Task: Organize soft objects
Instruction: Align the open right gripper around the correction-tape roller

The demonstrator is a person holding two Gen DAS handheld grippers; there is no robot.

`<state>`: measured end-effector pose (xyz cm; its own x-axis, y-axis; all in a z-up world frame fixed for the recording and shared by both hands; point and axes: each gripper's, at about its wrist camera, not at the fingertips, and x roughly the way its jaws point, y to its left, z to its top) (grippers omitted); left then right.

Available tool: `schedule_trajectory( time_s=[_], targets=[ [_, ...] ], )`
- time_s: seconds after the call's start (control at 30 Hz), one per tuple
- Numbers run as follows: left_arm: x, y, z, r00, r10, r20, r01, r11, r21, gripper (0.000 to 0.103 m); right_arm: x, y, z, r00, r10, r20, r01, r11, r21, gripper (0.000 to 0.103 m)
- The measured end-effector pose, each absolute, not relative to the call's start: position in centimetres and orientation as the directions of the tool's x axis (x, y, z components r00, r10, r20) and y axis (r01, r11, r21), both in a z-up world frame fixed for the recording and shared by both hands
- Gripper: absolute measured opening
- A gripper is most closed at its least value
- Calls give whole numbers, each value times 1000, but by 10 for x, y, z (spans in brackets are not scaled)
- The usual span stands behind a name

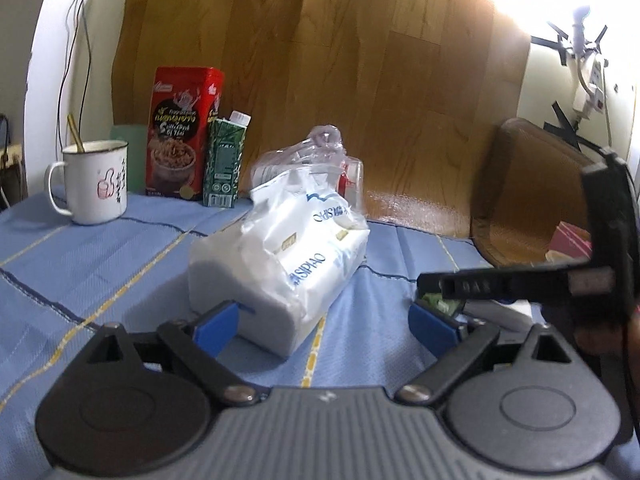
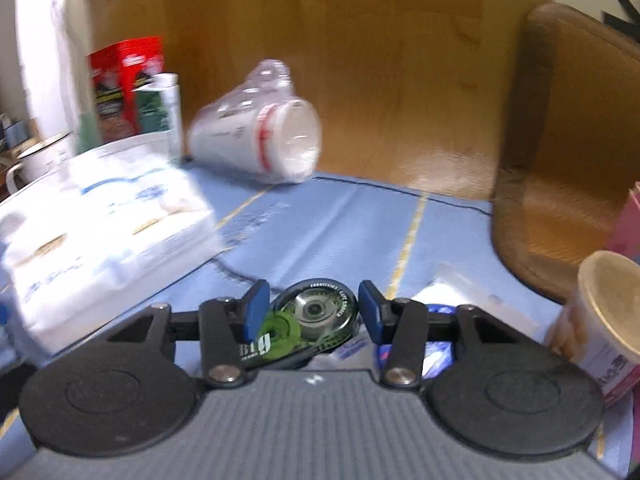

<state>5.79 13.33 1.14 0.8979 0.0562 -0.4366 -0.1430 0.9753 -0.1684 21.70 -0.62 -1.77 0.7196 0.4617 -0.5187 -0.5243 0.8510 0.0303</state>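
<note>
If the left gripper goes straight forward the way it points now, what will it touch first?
Most likely the tissue pack: it lies just ahead of the open left gripper, nearer its left finger. Depth is hard to judge in this fisheye view.

We see a white tissue pack (image 1: pixel 280 264) with blue lettering. Our surface (image 1: pixel 100 264) is blue with yellow stripes. The tin (image 1: pixel 184 128) is red.

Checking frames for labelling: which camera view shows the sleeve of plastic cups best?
The right wrist view: the sleeve of plastic cups lies on its side in the open, base end toward the camera, though blurred. In the left wrist view the sleeve is mostly hidden behind the tissue pack; only its knotted top and a red-marked edge show.
</note>
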Motion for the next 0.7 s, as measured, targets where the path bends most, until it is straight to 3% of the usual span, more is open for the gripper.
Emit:
schedule_trajectory(
  time_s=[0.33, 0.53, 0.7],
  targets=[
    [58, 149, 10, 892, 34, -451, -164, 954, -253, 98, 164, -19, -12, 616, 614, -494, -701, 713, 12, 52],
    [59, 153, 9, 888, 32, -460, -176, 945, -274, 98, 132, -45, -5, 682, 594, -426, -620, 779, 93, 72],
    [60, 152, 10, 885, 39, -464, -182, 947, -266, 98, 121, -41, -11, 659, 596, -459, -610, 781, 138, 80]
  ],
)
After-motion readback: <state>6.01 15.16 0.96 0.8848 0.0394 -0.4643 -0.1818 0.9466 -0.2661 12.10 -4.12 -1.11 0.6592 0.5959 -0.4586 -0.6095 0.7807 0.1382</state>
